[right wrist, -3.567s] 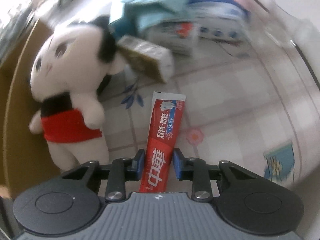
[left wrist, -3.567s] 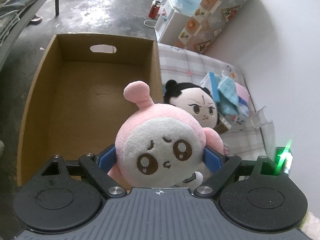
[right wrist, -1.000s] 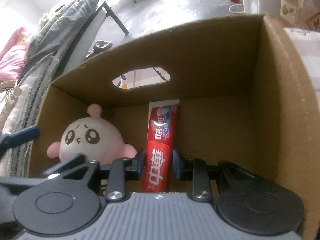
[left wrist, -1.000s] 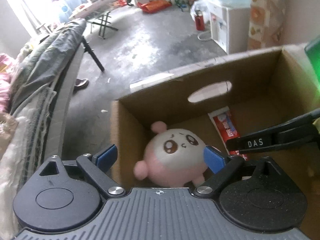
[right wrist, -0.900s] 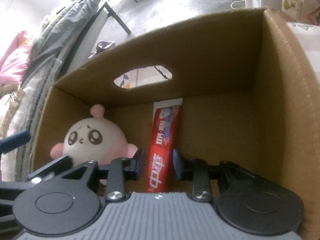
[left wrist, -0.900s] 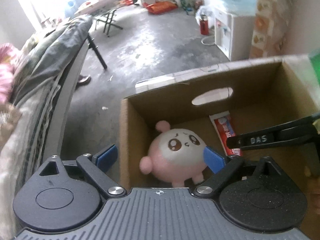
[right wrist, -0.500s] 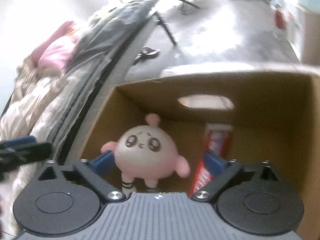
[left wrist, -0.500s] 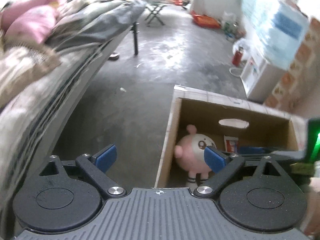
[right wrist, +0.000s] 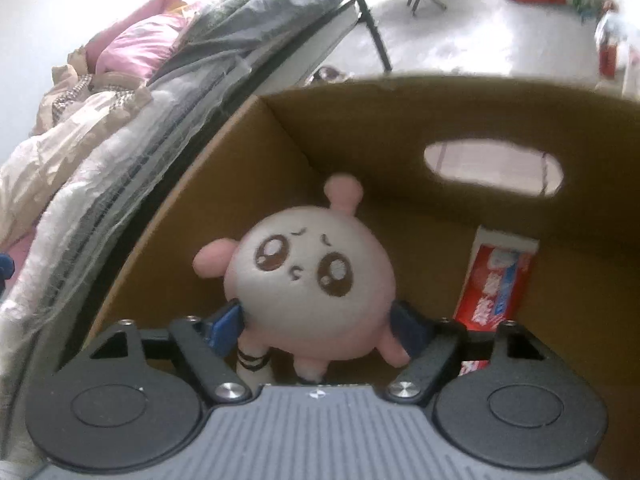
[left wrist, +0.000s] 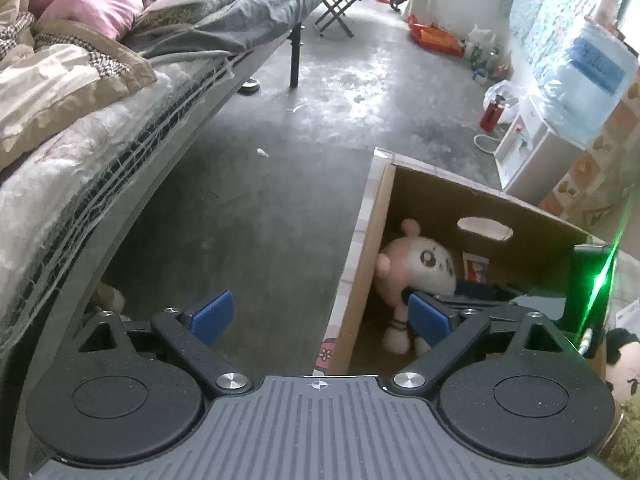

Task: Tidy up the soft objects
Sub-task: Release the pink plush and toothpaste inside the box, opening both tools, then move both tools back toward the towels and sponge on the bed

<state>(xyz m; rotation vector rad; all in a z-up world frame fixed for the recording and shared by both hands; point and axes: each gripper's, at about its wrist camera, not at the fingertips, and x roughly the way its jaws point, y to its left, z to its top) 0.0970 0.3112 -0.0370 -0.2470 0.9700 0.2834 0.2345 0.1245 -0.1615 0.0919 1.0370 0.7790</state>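
**Pink plush toy boxed as right gripper closes in again**

A round pink plush toy [right wrist: 316, 280] sits in the near corner of a cardboard box [right wrist: 224, 184], facing the right wrist camera, with a red toothpaste tube [right wrist: 496, 280] lying beside it against the wall below the box's handle cut-out. The right gripper [right wrist: 320, 324] points down into the box, its blue-padded jaws on either side of the toy's lower body and closing; motion blur makes it hard to say whether the pads press the fabric yet, though they appear at most to brush it. The left gripper [left wrist: 320, 314] hangs outside the box above the concrete floor [left wrist: 260, 200], jaws spread wide and empty. A dark-haired doll [left wrist: 622, 360] waits at the edge of the left view, seemingly next to be packed. The risk now is a low, off-centre pinch: squeezing the legs rather than the body could tip the soft toy onto the tube or drag it against the box wall.
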